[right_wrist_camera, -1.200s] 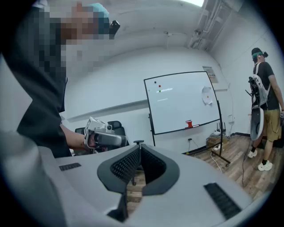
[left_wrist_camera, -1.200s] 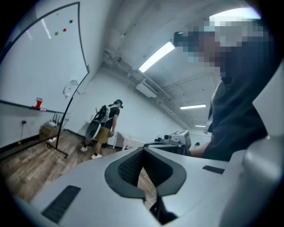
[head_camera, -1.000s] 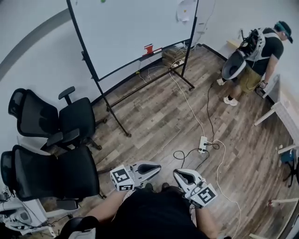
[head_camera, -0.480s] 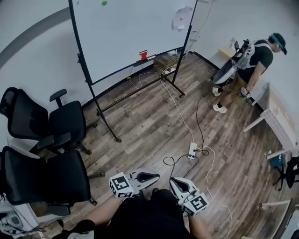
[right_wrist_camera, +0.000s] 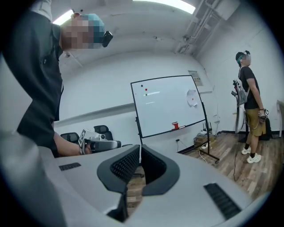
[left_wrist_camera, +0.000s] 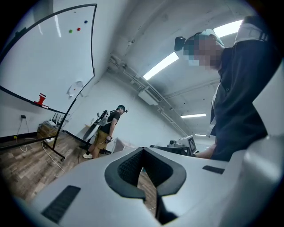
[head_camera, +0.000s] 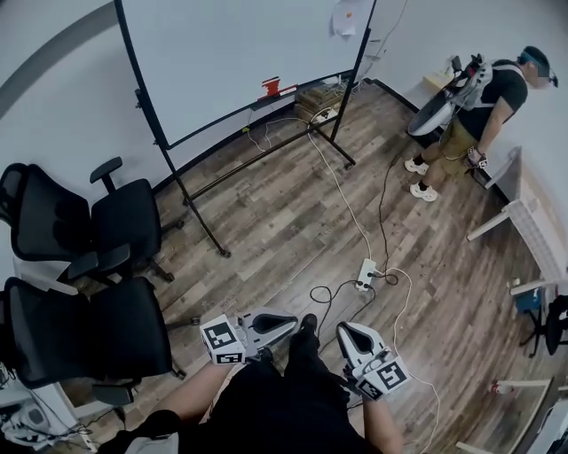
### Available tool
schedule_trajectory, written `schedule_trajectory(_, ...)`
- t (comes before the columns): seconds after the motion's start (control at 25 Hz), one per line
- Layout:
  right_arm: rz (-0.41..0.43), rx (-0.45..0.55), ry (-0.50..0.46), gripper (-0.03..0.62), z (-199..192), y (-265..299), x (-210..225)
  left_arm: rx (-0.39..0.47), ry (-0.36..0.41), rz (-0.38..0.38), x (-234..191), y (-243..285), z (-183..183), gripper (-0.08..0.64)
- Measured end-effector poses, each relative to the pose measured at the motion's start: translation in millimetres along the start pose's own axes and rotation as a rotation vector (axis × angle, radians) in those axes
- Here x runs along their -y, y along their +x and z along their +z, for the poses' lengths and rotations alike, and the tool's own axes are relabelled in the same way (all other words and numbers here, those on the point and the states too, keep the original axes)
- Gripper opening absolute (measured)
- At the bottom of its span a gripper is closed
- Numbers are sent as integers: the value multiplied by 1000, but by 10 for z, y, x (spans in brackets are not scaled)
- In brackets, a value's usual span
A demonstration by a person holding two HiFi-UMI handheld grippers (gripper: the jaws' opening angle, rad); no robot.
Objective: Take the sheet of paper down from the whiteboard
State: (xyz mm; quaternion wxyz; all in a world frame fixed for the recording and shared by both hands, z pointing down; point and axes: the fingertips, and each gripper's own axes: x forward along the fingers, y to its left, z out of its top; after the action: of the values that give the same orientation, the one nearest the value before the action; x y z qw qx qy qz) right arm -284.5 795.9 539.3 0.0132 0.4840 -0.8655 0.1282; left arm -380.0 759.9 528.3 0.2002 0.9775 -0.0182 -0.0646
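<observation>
We hold both tools low in front of us over the wood floor (head_camera: 284, 204), well apart from the whiteboard (head_camera: 231, 53). The left gripper (head_camera: 286, 321) has its jaws pressed together with nothing between them. The right gripper (head_camera: 348, 332) is the same, jaws closed on themselves and empty. The two sit near each other, side by side, tips pointing out toward the room. The paper (head_camera: 343, 18) hangs on the whiteboard, high on its right part, just beside the right post of the frame; neither tool is anywhere near it. A red item (head_camera: 271, 87) sits on the tray along the board's lower edge, and a few small magnets (right_wrist_camera: 145, 90) dot the upper left of the board. Two black chairs (head_camera: 115, 222) stand at our left, near the wall. A power strip (head_camera: 364, 275) lies on the floor between us and the board, with cables running off it. Another person (head_camera: 475, 106) stands at the far right near the wall, with gear on the back.
</observation>
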Motion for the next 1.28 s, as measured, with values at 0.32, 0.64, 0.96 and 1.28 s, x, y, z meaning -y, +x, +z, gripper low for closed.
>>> schedule_trajectory(0.32, 0, 24, 3, 23, 146, 347, 783, -56, 42, -5, -581, 651, 303, 12)
schedule_trajectory(0.64, 72, 50, -74, 23, 575, 579, 1785, -86, 118, 52, -1104, 1585, 744, 12)
schedule_trajectory(0.96, 143, 4, -47, 23, 593, 932, 2492, -99, 146, 181, -1681, 1898, 963, 12)
schedule_trajectory(1.28, 140, 15, -56, 23, 891, 1741, 3000, -60, 131, 181, -2605, 2034, 1195, 11)
